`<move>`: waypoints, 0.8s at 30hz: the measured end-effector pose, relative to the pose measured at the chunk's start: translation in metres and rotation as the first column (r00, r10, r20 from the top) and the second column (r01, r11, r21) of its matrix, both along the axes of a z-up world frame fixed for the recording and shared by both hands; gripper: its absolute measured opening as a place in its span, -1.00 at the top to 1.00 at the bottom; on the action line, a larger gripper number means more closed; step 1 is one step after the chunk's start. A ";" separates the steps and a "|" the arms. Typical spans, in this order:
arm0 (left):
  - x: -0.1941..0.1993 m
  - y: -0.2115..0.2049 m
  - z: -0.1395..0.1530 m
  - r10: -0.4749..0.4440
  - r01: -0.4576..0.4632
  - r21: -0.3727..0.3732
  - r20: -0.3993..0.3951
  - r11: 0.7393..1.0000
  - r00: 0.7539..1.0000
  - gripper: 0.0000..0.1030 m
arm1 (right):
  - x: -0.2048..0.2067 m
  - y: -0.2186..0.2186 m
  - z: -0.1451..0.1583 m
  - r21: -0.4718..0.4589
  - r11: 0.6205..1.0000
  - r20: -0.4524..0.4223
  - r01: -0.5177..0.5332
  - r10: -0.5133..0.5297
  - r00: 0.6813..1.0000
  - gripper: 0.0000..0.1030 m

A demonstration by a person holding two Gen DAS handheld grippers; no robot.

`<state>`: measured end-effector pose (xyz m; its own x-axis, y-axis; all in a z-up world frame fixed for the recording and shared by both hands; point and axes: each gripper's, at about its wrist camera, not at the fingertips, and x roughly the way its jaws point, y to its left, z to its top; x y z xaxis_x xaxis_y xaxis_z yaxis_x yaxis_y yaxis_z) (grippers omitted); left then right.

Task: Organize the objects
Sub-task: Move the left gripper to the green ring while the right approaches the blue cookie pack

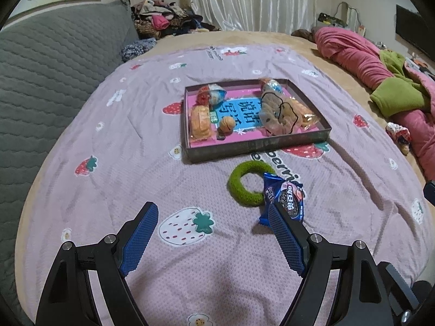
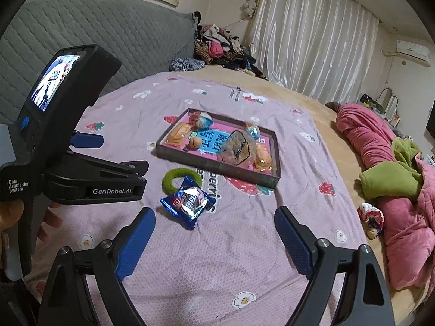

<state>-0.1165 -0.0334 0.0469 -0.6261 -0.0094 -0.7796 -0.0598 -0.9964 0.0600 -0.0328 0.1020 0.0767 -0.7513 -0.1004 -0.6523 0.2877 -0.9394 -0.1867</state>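
Observation:
A shallow box [image 1: 252,146] with a pink and blue floor sits on the bed and holds snack packets, a walnut [image 1: 227,124] and a bag of cookies [image 1: 277,114]. In front of it lie a green fuzzy ring [image 1: 240,187] and a blue Oreo packet [image 1: 285,198]. My left gripper [image 1: 212,214] is open and empty, its right finger beside the packet. In the right wrist view, my right gripper [image 2: 214,217] is open and empty, just short of the Oreo packet [image 2: 189,203], the ring [image 2: 171,179] and the box [image 2: 217,168].
The bed has a lilac strawberry-print sheet [image 1: 136,135]. A grey quilted headboard [image 1: 40,68] runs along the left. A pink and green quilt [image 1: 380,81] lies bunched on the right, with a small wrapped snack [image 2: 371,217] beside it. Clothes are piled at the back.

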 end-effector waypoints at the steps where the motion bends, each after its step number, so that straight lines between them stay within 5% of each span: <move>1: -0.001 0.001 -0.002 -0.001 0.001 -0.001 0.003 1.000 1.000 -0.64 | -0.001 0.000 -0.002 0.001 1.000 0.003 0.000 0.000 1.000 -0.73; 24: -0.048 0.002 -0.047 -0.016 0.015 0.016 0.080 1.000 0.997 -0.64 | -0.045 -0.007 -0.058 -0.026 0.999 0.124 -0.035 0.038 0.992 -0.82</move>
<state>-0.1646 -0.0316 -0.0004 -0.5619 0.0121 -0.8272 -0.0794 -0.9961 0.0394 -0.0776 0.0951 0.0188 -0.6600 -0.1426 -0.7376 0.3413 -0.9316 -0.1253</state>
